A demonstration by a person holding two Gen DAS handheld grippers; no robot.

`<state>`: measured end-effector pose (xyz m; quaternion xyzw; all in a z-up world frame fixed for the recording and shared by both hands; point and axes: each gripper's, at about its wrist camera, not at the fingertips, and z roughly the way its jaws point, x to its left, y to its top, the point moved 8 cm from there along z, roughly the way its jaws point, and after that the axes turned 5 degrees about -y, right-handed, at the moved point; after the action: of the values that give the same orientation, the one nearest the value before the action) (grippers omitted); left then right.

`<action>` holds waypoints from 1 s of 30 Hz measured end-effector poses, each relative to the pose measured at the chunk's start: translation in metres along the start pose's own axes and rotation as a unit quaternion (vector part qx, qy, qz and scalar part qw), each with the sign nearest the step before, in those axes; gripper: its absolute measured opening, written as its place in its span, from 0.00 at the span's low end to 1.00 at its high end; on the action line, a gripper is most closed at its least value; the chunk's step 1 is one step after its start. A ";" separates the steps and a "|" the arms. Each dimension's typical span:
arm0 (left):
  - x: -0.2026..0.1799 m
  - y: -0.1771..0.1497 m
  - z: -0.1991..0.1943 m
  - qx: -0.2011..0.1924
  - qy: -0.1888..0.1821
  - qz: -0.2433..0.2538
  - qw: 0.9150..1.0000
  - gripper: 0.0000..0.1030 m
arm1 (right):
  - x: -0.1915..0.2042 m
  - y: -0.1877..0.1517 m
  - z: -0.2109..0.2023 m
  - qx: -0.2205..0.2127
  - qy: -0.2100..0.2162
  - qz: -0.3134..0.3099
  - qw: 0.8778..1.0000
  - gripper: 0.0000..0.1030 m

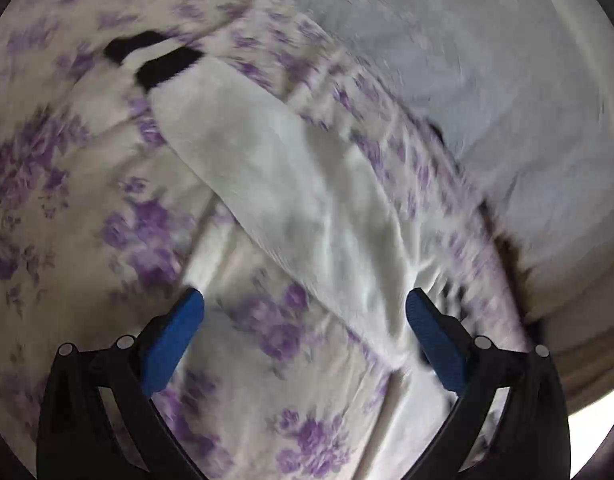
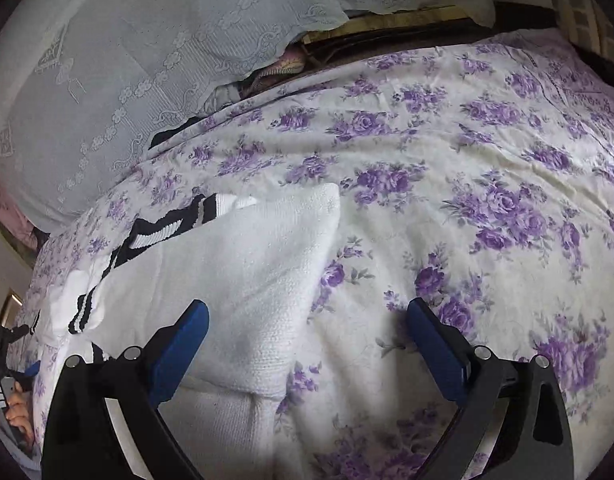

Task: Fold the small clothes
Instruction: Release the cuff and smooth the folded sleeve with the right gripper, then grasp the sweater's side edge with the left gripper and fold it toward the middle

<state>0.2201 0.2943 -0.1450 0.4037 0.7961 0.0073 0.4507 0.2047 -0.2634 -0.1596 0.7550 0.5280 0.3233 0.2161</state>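
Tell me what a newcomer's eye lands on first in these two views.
First, the white knit garment with black-and-white striped trim, lying partly folded on the purple-flowered bedspread, left of centre in the right wrist view. Next, the blue fingers of the open right gripper, one over the knit. The left gripper is also open above the garment, and a pale lace pillow lies behind.
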 end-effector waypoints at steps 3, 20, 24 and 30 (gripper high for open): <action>0.008 0.021 0.003 -0.013 0.000 -0.012 1.000 0.96 | 0.001 -0.001 0.001 0.002 -0.003 -0.003 1.000 0.97; 0.049 0.072 0.014 -0.070 0.022 -0.025 0.997 0.09 | 0.002 -0.001 0.007 0.012 -0.006 -0.006 1.000 0.97; 0.026 0.071 -0.002 -0.086 0.039 0.029 0.995 0.07 | 0.002 0.000 0.007 0.012 -0.005 -0.004 1.000 0.97; -0.028 0.064 -0.022 -0.089 0.062 0.119 0.987 0.07 | 0.001 0.000 0.007 0.013 -0.006 -0.005 1.000 0.97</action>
<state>0.2525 0.3273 -0.0882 0.4530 0.7648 0.1570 0.4304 0.2101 -0.2621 -0.1646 0.7569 0.5346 0.3112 0.2110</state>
